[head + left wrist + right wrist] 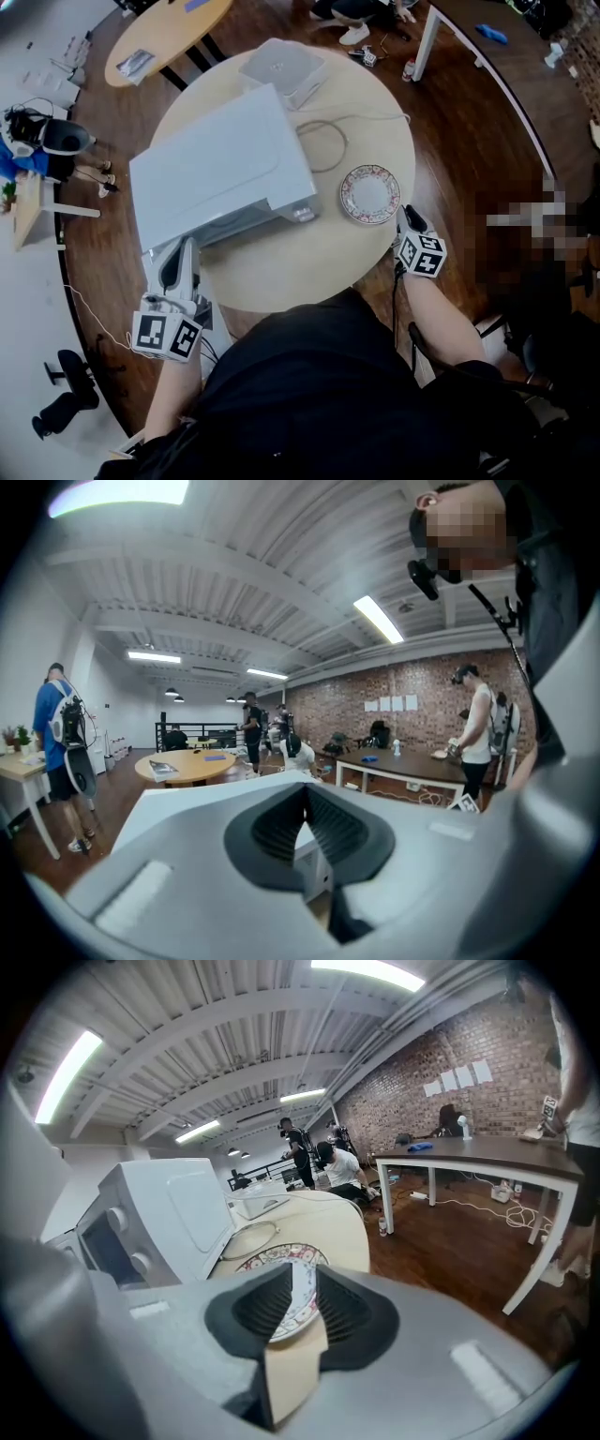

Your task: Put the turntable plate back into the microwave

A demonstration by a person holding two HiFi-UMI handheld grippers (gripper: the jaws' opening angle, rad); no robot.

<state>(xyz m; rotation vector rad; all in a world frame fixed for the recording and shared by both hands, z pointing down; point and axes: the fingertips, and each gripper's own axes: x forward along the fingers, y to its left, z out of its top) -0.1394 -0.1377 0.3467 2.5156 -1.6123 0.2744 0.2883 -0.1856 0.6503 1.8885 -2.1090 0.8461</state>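
The turntable plate (369, 194), white with a flowered rim, lies flat on the round beige table (281, 272) to the right of the white microwave (216, 164). My right gripper (410, 223) is at the plate's near right edge. In the right gripper view its jaws (305, 1283) stand a little apart, with the plate (279, 1252) just ahead and showing through the gap, untouched by the pads. My left gripper (180, 258) is at the microwave's front left corner. Its tips (305, 794) meet, with nothing seen between them. Part of the microwave (314, 860) shows behind them.
A white box (281, 67) stands at the table's far side, with a looped cable (323, 145) lying between it and the plate. An oval wooden table (164, 33) and a long dark table (506, 75) stand beyond. Several people are in the room.
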